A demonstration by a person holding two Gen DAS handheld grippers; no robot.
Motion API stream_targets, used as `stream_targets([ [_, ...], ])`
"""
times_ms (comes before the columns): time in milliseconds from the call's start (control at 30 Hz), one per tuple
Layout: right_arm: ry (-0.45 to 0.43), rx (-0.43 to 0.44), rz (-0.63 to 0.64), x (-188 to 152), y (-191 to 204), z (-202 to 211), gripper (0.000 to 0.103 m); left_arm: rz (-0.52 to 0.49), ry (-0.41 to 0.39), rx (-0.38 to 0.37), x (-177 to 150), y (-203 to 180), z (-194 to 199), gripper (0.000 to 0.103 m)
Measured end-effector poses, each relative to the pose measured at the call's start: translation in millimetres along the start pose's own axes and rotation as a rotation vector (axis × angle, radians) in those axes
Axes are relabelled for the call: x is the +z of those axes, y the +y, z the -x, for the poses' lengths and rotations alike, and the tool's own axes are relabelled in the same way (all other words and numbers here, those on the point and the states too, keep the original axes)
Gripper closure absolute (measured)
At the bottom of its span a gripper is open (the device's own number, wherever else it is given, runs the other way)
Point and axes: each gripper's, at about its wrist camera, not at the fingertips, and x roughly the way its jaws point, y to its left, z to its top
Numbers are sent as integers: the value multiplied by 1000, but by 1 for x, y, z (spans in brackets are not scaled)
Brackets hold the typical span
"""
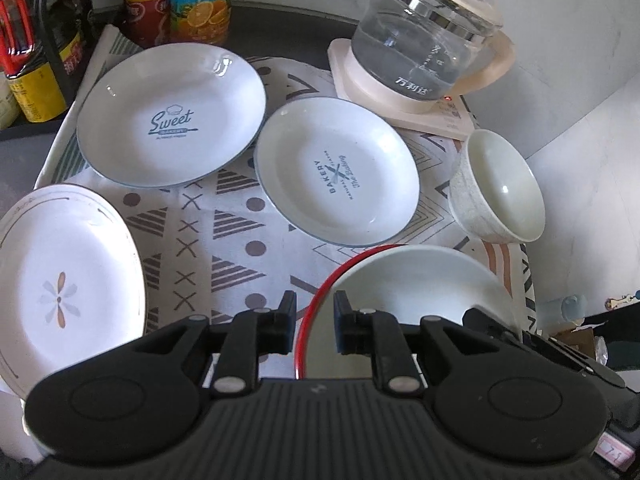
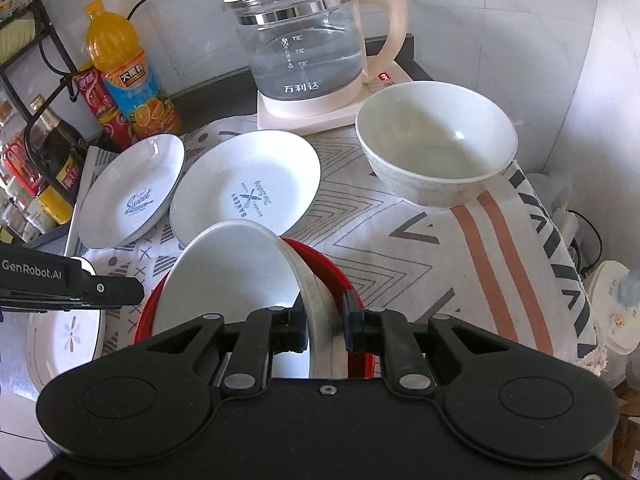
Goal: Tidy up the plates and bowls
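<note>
On the patterned cloth (image 1: 240, 224) | left gripper (image 1: 315, 320) pinches red bowl (image 1: 320, 300) rim | right gripper (image 2: 325, 320) pinches white bowl (image 2: 320, 312) rim

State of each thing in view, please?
Red bowl: upright, holding white bowl.
White bowl: tilted inside red bowl.
Speckled bowl: upright, empty.
Sweet plate: empty, unstacked.
Bakery plate: empty, unstacked.
Flower plate: empty, unstacked.
Kettle: lid on, part full.
Left gripper: fingers astride red bowl's rim; grip unclear.
Right gripper: shut on white bowl's rim.
</note>
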Motion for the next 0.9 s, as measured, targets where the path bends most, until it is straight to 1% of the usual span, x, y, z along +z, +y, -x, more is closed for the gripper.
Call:
stream_targets([
  [100, 2, 7, -18, 4, -3, 3, 82, -8, 1, 4, 1, -2, -1, 86],
  [133, -4, 5, -13, 5, -3, 6, 75, -12, -2, 6, 1, -4, 0, 83],
  [167, -10, 7, -12, 7, -4, 9, 75, -14, -3, 8, 2, -5, 0, 80],
  [233, -15, 20, -23, 9, -7, 13, 75, -19, -8, 11, 4, -8, 0, 76],
  [333, -28, 26, -54, 13, -16, 17, 75, -35, -17, 3, 8, -17, 0, 74],
  [400, -41, 26, -84, 15, -24, 21, 75, -48, -28, -5, 11, -24, 1, 70],
  [467, -59, 28, -115, 17, -34, 26, 74, -68, -41, -11, 15, -31, 0, 64],
  [500, -67, 24, -125, 19, -38, 27, 74, -78, -46, -14, 17, -35, 0, 63],
  [600, -90, -1, -151, 22, -50, 31, 67, -112, -45, -34, 24, -50, -5, 62],
  [667, -104, -14, -173, 23, -59, 33, 60, -133, -47, -44, 28, -60, -7, 61],
  [700, -111, -21, -186, 24, -63, 33, 58, -142, -48, -46, 30, -64, -9, 60],
  [767, -125, -30, -207, 24, -71, 36, 53, -157, -56, -56, 34, -74, -11, 51],
  [800, -132, -35, -215, 25, -75, 37, 51, -163, -63, -58, 36, -78, -12, 49],
  [867, -139, -45, -232, 26, -82, 37, 43, -172, -73, -55, 39, -86, -15, 41],
  [900, -143, -51, -241, 26, -85, 38, 41, -176, -76, -57, 40, -89, -16, 39],
])
